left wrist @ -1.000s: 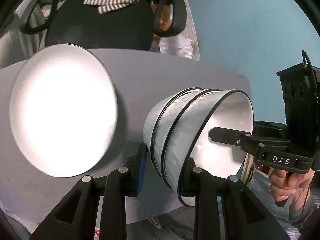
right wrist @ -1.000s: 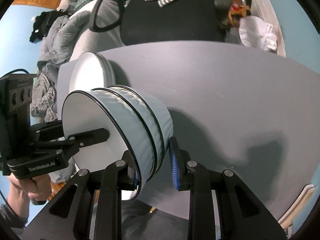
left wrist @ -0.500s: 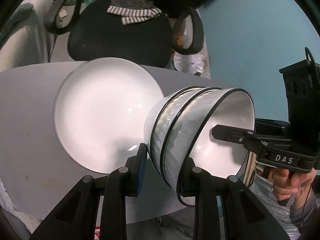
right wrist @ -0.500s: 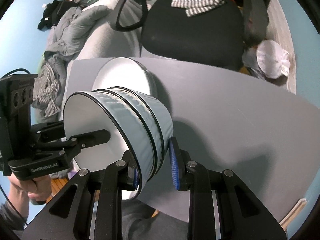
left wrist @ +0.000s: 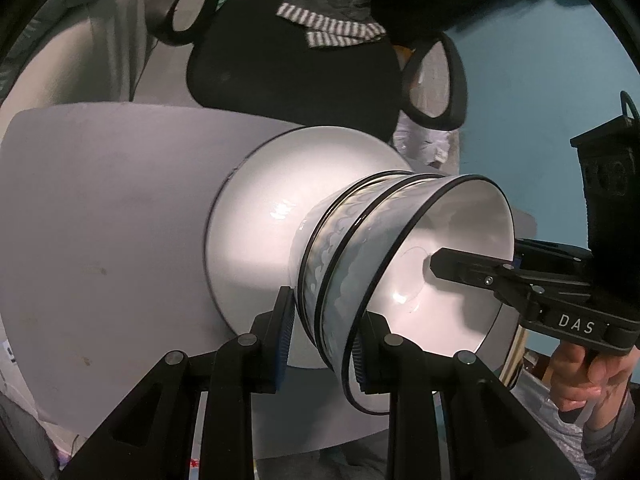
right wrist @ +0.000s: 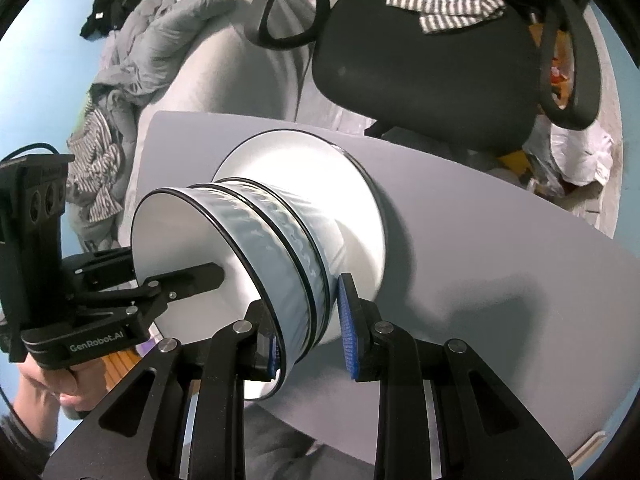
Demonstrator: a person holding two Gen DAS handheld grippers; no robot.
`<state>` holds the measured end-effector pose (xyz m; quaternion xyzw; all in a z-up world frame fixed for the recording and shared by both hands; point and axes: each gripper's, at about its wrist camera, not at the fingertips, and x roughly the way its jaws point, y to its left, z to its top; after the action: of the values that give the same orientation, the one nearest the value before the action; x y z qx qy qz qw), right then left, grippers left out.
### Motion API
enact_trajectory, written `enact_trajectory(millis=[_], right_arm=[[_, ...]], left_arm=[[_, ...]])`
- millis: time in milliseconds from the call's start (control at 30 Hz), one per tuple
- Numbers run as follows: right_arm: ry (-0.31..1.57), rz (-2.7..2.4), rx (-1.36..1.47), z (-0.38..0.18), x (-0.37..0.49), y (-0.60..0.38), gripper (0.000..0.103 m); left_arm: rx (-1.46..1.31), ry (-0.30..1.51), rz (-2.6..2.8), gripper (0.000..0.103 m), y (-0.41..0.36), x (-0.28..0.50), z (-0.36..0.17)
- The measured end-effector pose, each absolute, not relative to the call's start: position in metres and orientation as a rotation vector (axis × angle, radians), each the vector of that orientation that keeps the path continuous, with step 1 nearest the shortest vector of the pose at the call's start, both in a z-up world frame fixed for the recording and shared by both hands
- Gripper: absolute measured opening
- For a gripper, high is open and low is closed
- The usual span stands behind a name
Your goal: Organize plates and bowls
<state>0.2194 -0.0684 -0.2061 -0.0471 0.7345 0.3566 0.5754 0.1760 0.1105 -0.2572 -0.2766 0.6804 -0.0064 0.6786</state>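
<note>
Bowls (left wrist: 360,264), nested as a stack with black rims and wavy pale-blue sides, are held between both tongs above the plates (left wrist: 280,200). Stack of white plates sits on the grey table (left wrist: 100,220); in the right wrist view the bowls (right wrist: 280,248) overlap the plates (right wrist: 360,184), base toward the top plate, whether touching it I cannot tell. Left tongs (left wrist: 320,344) are partly closed around the bowl wall, one blue-padded finger inside the rim and one against the outside near the base. Right tongs (right wrist: 308,328) grip the opposite side the same way, left finger inside the rim; the right pad sits at the base of the stack, with a sliver of gap possible, hard to tell. Each wrist view shows the other tongs reaching into the bowl opening: right tongs (left wrist: 460,268) from the right, left tongs (right wrist: 192,276) from the left. Table (right wrist: 500,260) is bare grey beyond the plates. Black office chair (right wrist: 420,60) stands behind the table with a striped cloth (right wrist: 448,10) draped over it. Grey bedding (right wrist: 160,40) lies piled to the left.
</note>
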Motion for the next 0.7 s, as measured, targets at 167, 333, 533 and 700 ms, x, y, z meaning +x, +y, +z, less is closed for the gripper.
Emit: enact_trajectory(millis=[167,333,533,700], right_arm=[[1.747,0.838,-0.108,-0.217,0.217,-0.059,0.025],[1.754,0.836,-0.111,-0.219,0.217,-0.052,0.025],[1.755,0.817,-0.131,-0.216,0.216,-0.048,0.027],[1.746,0.801,-0.122,-0.214,0.212,-0.043,0.046]], left_arm=[[-0.630,1.536,0.006,0.025,0.120,0.174,-0.266],[-0.644,1.529,0.010,0.025,0.125,0.173,-0.266],[-0.673,1.534,0.032,0.026,0.126,0.172,-0.263],[-0.645,1.511,0.052,0.041,0.122,0.170,-0.254]])
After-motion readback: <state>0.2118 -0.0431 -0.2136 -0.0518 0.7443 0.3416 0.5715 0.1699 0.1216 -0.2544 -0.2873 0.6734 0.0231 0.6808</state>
